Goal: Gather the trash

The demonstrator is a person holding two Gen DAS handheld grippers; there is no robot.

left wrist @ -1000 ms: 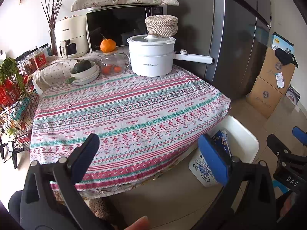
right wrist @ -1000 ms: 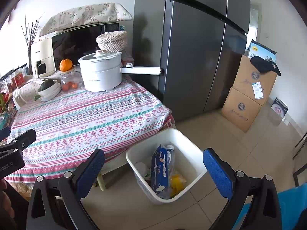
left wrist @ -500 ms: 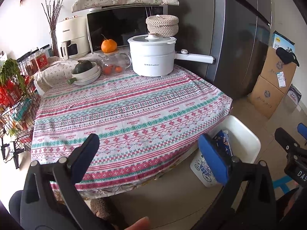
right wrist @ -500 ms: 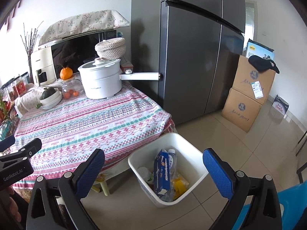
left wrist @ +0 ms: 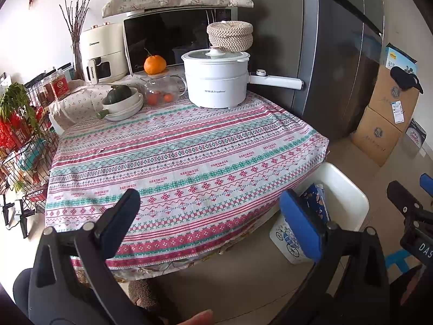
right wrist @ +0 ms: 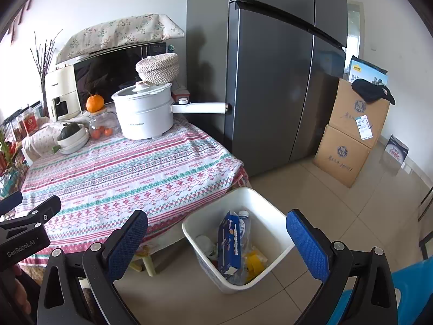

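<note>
Both tongs, left tongs (left wrist: 209,214) and right tongs (right wrist: 216,233), gape wide, empty; bin (right wrist: 259,200) loaded, counter (left wrist: 189,149) litter-free: recommend withdrawing steadily.

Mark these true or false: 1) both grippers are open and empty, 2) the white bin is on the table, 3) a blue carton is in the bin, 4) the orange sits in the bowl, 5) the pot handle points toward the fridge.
1) Both the left gripper and the right gripper are open and empty. True.
2) The white bin is on the table. False: it stands on the floor beside the table.
3) A blue carton is in the bin. True.
4) The orange sits in the bowl. False: it sits on top of the glass teapot; the bowl holds a dark green vegetable.
5) The pot handle points toward the fridge. True.
</note>
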